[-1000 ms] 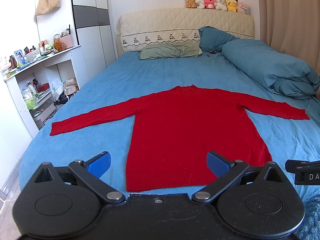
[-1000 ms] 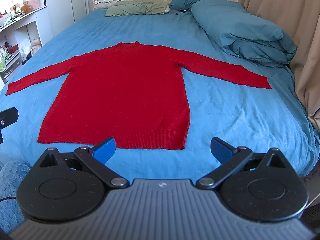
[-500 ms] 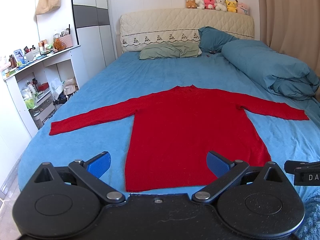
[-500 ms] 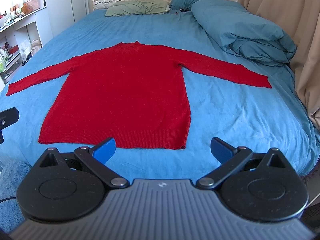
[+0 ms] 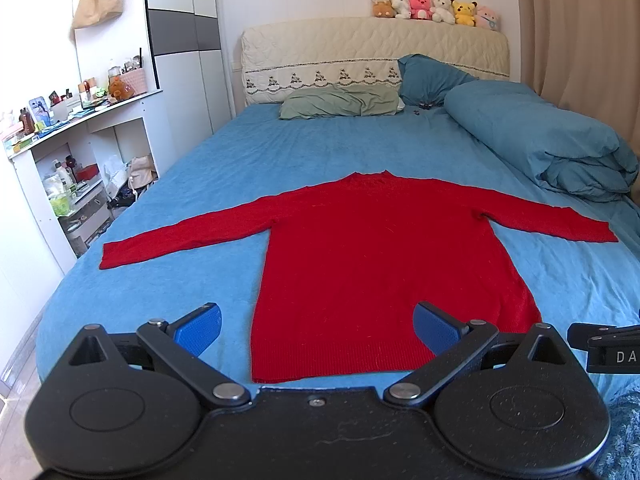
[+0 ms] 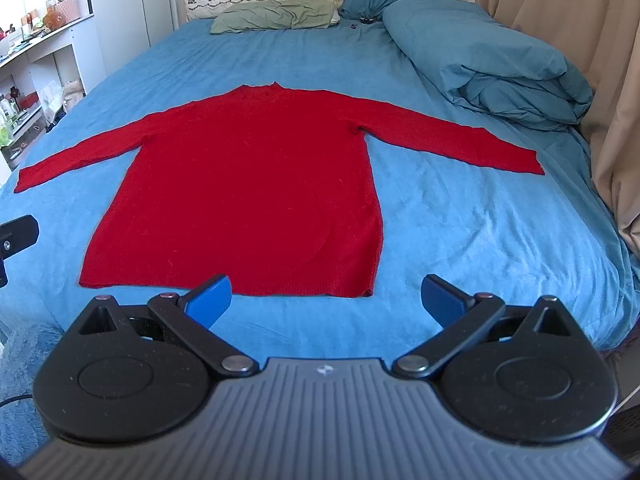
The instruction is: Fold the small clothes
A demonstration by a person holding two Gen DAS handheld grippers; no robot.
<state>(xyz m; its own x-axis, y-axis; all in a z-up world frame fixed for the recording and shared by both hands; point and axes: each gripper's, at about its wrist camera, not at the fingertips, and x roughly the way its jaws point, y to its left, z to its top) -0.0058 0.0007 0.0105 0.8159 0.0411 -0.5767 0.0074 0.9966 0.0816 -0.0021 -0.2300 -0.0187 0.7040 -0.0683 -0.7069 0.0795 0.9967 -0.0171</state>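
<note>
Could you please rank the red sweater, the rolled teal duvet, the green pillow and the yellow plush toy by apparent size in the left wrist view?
1. Red knitted sweater, spread flat with sleeves out.
2. Rolled teal duvet, though it lies farther off, so its true size may rival the sweater's.
3. Flat green pillow.
4. Yellow plush toy, farthest away.

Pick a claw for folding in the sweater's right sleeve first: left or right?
Right, probably. The right claw hangs open near the red sweater's right hem corner, on that sleeve's side; the left claw faces the opposite corner.
</note>
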